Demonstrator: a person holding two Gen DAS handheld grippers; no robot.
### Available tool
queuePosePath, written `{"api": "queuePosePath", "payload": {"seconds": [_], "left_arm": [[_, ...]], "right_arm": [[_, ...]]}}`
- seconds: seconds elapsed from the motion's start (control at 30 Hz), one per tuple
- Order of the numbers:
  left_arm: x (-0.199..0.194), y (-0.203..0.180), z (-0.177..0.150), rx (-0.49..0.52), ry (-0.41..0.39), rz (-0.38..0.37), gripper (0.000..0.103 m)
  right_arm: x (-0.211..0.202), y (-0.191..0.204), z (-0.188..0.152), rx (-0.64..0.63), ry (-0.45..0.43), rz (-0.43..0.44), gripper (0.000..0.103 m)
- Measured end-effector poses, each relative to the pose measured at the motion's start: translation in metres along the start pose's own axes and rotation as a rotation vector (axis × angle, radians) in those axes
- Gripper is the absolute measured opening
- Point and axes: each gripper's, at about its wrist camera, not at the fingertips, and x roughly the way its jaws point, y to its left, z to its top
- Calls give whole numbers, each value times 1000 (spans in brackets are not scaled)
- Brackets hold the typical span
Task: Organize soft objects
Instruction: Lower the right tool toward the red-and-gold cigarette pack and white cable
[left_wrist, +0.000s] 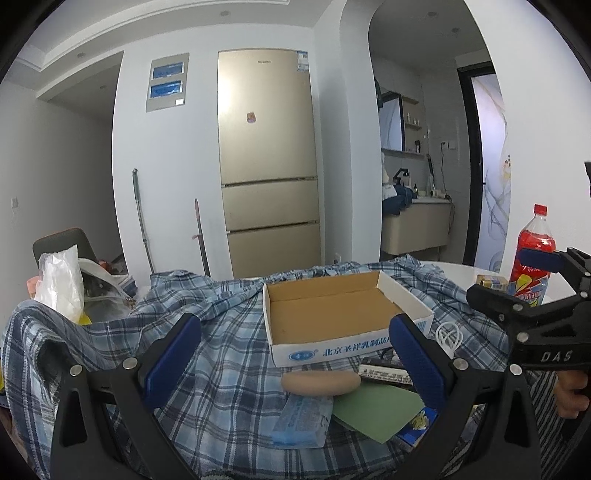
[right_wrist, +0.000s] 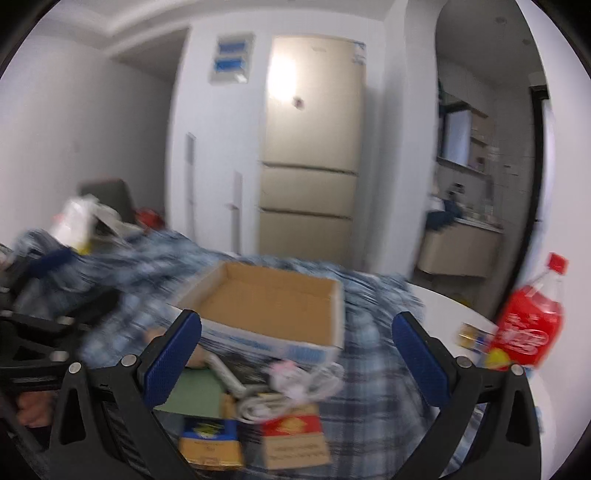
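Both jaws apart, empty: left gripper (left_wrist: 295, 354), right gripper (right_wrist: 297, 354). Beige soft pad (left_wrist: 320, 383) lying crosswise at lower centre, just below the box (left_wrist: 347, 347), squarely between the left fingers. Nearer the left.

A gold three-door refrigerator (left_wrist: 267, 162) is positioned against the far wall. Two long-handled tools (left_wrist: 142, 221) are leaned on the wall to its left. A red soda bottle (left_wrist: 532, 254) is stood upright near the right edge of the white table (left_wrist: 458, 271). A grey chair (left_wrist: 62, 245) is located beyond the left edge. A washbasin cabinet (left_wrist: 415, 225) is seen through the archway.
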Motion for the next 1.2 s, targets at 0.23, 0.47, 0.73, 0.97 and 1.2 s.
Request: {"api": "queuePosePath", "payload": {"seconds": [0.23, 0.47, 0.73, 0.97, 1.2], "left_arm": [[14, 0, -4, -6, 77, 16, 102], [26, 8, -7, -45, 149, -13, 98], [29, 6, -8, -40, 170, -75, 97], [34, 6, -9, -46, 190, -78, 97], [38, 8, -11, -52, 211, -84, 97]], "right_arm": [[9, -16, 6, 52, 78, 83, 103], [29, -34, -2, 108, 212, 162, 100], [63, -36, -41, 86, 496, 306, 90], [73, -27, -55, 27, 529, 288, 87], [87, -15, -59, -27, 595, 273, 82]]}}
